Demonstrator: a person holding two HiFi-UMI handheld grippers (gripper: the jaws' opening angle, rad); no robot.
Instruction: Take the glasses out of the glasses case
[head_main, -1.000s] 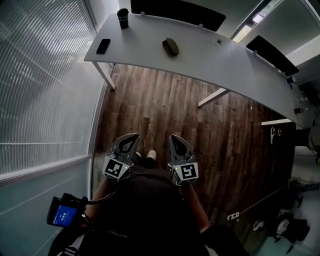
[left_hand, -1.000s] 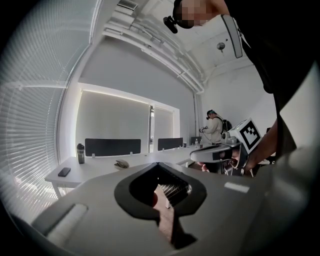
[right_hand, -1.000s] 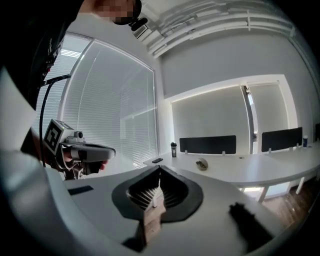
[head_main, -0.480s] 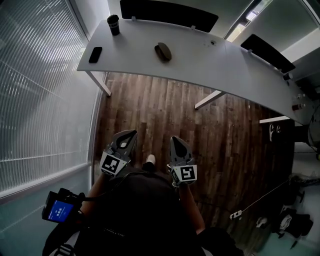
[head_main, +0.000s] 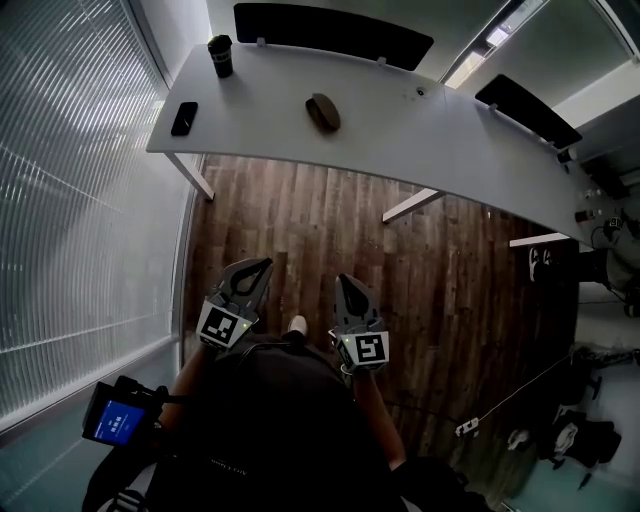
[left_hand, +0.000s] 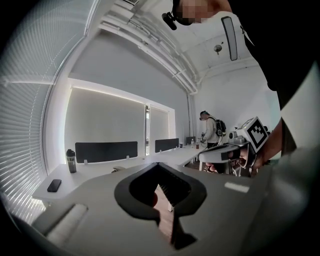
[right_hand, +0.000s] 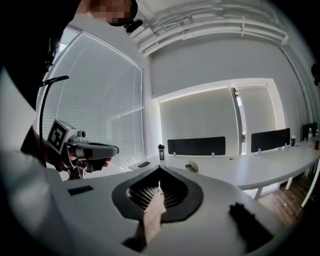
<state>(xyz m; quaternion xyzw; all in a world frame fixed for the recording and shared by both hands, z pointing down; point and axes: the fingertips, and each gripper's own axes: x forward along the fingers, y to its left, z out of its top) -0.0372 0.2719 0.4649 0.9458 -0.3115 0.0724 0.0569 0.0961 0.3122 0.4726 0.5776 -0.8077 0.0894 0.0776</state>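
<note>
The glasses case (head_main: 322, 111) is a brown oval pouch lying shut on the white curved table (head_main: 420, 125), far ahead of both grippers. It appears small in the left gripper view (left_hand: 118, 169) and in the right gripper view (right_hand: 191, 167). My left gripper (head_main: 262, 264) and right gripper (head_main: 340, 280) are held side by side over the wooden floor, close to the person's body and well short of the table. Both point roughly level toward the table. Each gripper's jaws meet at the tips, with nothing between them (left_hand: 157, 164) (right_hand: 160, 167).
A black phone (head_main: 184, 118) and a dark bottle (head_main: 220, 55) sit at the table's left end. Dark screens (head_main: 330, 35) line the far edge. A blind-covered window wall (head_main: 70, 200) runs along the left. Table legs (head_main: 412, 205) stand ahead. A person with a backpack (left_hand: 210, 131) stands far off.
The person has stepped forward, carrying both grippers closer to the table. The table and case sit a little further left in view. Both jaws stay shut.
</note>
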